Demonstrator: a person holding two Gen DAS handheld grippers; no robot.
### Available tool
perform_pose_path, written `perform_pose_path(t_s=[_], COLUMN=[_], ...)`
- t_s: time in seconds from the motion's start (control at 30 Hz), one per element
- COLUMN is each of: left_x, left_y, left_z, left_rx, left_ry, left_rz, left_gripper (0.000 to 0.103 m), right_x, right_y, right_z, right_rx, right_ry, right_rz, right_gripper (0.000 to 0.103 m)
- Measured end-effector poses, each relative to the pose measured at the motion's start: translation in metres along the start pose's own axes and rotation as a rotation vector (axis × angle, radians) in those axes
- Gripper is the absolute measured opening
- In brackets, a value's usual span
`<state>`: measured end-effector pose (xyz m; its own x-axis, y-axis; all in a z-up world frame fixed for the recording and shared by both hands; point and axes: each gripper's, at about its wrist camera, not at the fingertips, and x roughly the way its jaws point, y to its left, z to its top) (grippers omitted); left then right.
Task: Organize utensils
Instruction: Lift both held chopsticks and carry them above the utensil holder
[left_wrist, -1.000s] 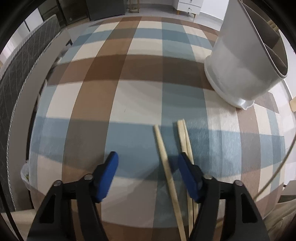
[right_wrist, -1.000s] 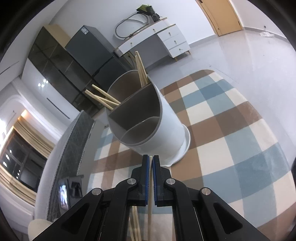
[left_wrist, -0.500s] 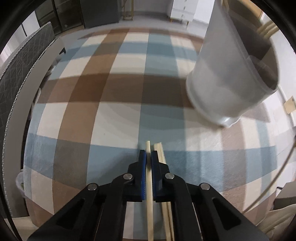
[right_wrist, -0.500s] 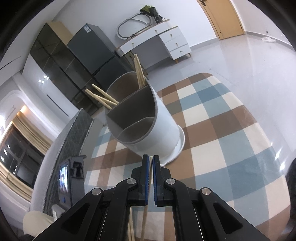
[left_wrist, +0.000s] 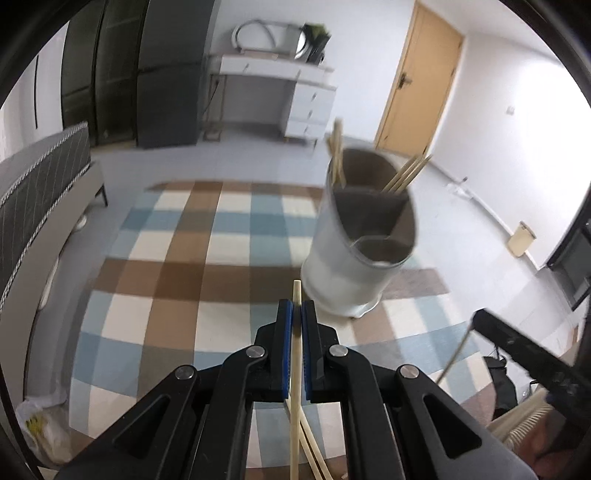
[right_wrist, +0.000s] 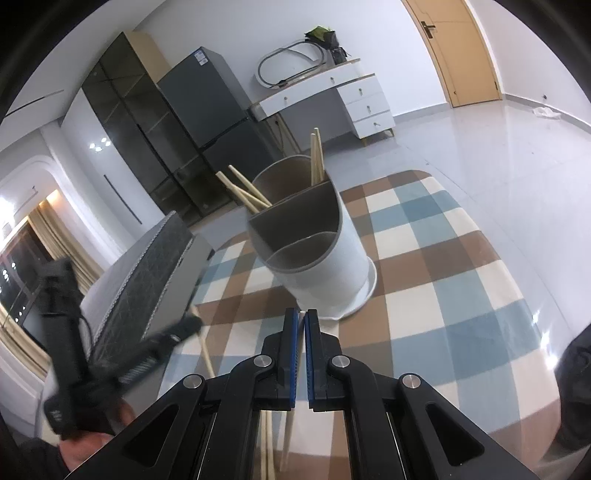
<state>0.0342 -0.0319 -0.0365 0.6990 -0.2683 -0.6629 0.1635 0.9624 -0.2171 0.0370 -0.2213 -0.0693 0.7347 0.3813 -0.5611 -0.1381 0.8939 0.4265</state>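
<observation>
Left gripper (left_wrist: 296, 314) squeezing its jaws on one chopstick (left_wrist: 295, 369). Right gripper (right_wrist: 302, 325) pinching another chopstick (right_wrist: 290, 428) the same way. White holder (right_wrist: 325, 266) standing on the checked bench (right_wrist: 461, 258), just ahead, keeping more chopsticks (right_wrist: 243, 192) inside. Not finding any readable words anywhere.

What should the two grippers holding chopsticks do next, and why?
Probably carry the left gripper forward over the white holder and lower its chopstick into a compartment. Both it and the right gripper are shut on chopsticks, and the holder's rear compartments already hold others.
</observation>
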Motion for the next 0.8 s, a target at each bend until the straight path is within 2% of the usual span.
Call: perform_pose_path(t_s=[0.27, 0.8], left_x=[-0.016, -0.026], left_y=[-0.004, -0.022], left_z=[0.003, 0.006], left_rx=[0.007, 0.039], left_ry=[-0.031, 0.026], left_rz=[-0.017, -0.054], left_gripper=[0.001, 0.001], right_x=[-0.016, -0.037], right_y=[0.014, 0.021], right_z=[-0.004, 0.007], right_rx=[-0.051, -0.090], right_ry=[-0.042, -0.120], right_rz=[-0.012, -0.029], right_gripper=[0.003, 0.003])
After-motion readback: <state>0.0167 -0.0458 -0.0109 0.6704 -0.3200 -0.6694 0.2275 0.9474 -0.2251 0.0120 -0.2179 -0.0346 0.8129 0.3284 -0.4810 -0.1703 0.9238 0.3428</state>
